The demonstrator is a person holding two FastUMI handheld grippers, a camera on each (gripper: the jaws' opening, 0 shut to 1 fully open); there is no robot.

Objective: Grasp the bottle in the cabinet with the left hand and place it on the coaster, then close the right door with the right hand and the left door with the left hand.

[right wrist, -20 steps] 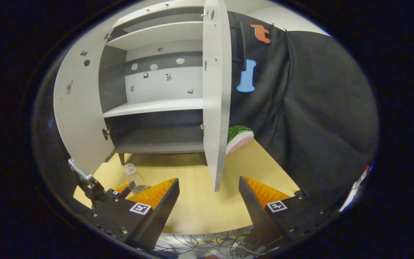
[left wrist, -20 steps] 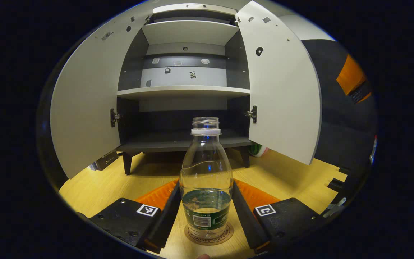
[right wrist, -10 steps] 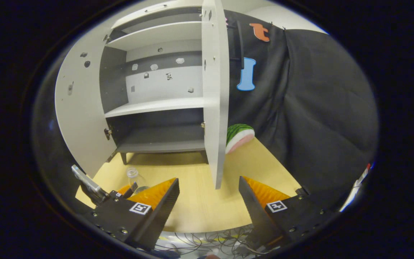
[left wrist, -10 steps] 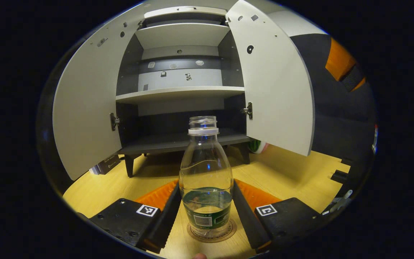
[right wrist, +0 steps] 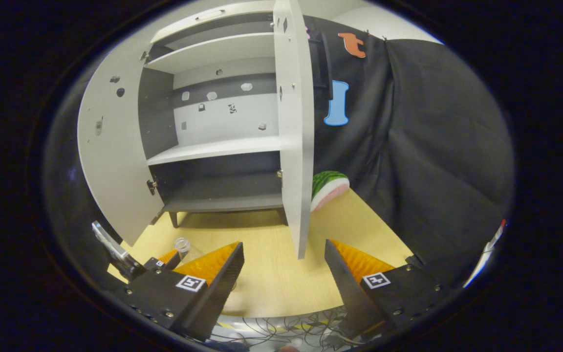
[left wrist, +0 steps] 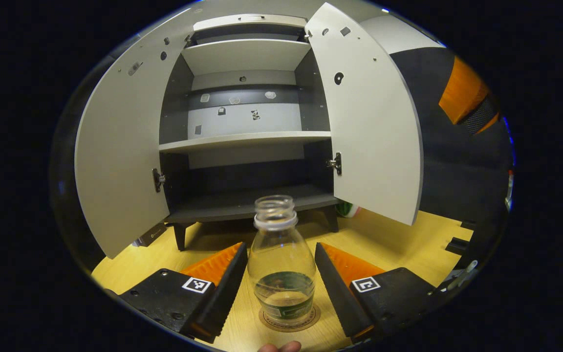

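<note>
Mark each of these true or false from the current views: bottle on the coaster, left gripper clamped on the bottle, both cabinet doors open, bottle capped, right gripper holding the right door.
1. The bottle stands on the coaster. True.
2. The left gripper is clamped on the bottle. False: its fingers stand apart from the bottle on either side.
3. Both cabinet doors are open. True: the left door and the right door swing outward.
4. The bottle has a cap on. False: its neck is open.
5. The right gripper holds the right door. False: it is open, with the door's edge above and beyond its fingers.
</note>
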